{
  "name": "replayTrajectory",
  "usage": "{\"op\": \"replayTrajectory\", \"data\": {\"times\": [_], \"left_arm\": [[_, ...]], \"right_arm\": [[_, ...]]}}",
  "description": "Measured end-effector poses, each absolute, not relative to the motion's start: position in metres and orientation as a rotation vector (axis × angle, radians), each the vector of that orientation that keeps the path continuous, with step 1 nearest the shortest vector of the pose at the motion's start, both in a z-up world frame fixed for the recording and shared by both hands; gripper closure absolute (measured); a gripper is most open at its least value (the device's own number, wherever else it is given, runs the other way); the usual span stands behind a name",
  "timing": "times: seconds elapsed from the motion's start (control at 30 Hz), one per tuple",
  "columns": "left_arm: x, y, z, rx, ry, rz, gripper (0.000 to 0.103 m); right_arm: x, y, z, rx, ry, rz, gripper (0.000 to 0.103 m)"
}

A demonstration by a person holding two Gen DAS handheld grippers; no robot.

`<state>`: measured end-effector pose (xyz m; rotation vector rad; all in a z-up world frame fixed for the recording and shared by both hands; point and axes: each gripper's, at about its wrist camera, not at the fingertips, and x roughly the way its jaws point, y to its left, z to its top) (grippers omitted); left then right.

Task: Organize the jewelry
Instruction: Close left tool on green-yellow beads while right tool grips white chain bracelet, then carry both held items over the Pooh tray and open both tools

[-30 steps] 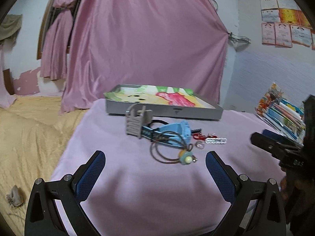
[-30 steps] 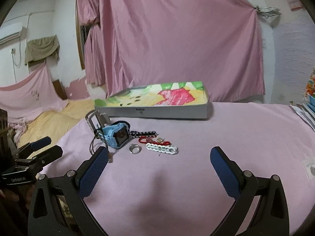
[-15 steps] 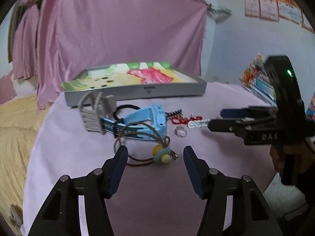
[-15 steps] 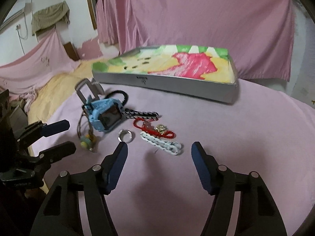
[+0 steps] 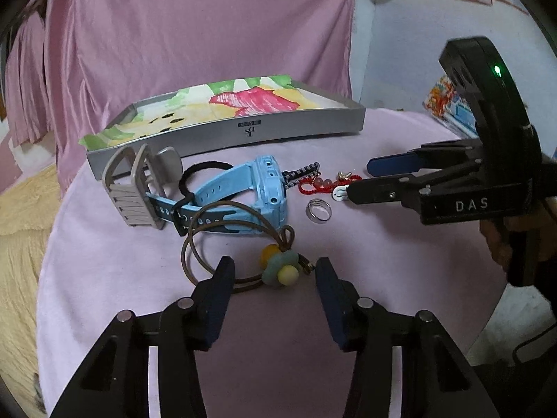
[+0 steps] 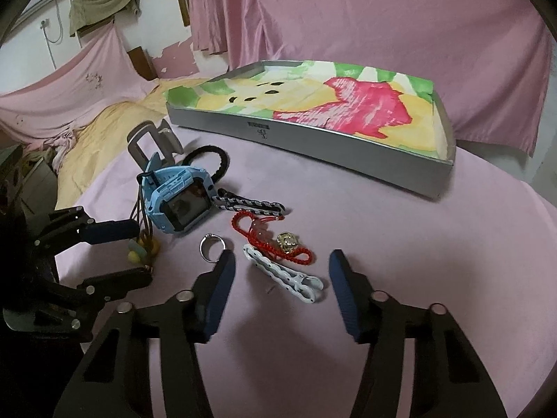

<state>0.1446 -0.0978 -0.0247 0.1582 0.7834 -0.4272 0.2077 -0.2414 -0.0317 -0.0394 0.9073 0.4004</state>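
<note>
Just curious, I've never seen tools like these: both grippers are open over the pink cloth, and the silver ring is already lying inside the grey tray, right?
Not quite. The silver ring lies on the pink cloth, outside the grey tray, as the right wrist view shows. The left gripper and right gripper are indeed open.

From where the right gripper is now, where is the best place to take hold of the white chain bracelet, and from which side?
Grip the white chain bracelet around its middle links, coming straight down from above. It lies flat on the pink cloth, running diagonally between the open jaws of the right gripper. Its far end lies close to the red cord bracelet, so closing across the narrow width at mid-length probably avoids catching that.
</note>
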Motion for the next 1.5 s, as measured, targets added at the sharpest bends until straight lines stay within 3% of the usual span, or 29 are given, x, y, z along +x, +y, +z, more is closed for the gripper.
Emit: {"op": "replayTrajectory", "data": {"times": [0.2,0.3,0.4,1.17,1.5], "left_arm": [[0.143,-0.1,-0.023,0.178,0.787,-0.437,0.081],[0.141,-0.098,-0.022,0.168,0.785,-0.446,0.084],[0.138,-0.095,-0.02,0.144,0.777,-0.461,0.084],[0.107,-0.071,0.007,0.001,0.643,-0.509,0.084],[0.124,-0.061,0.038,-0.017,0.578,-0.469,0.084]], "right_arm": [[0.197,-0.239,-0.034,-0.06,0.918,0.423,0.083],[0.192,-0.237,-0.033,-0.068,0.914,0.428,0.084],[0.185,-0.235,-0.032,-0.072,0.913,0.446,0.088],[0.133,-0.249,-0.031,0.144,0.812,0.469,0.09],[0.153,-0.256,0.001,0.183,0.686,0.454,0.09]]}}
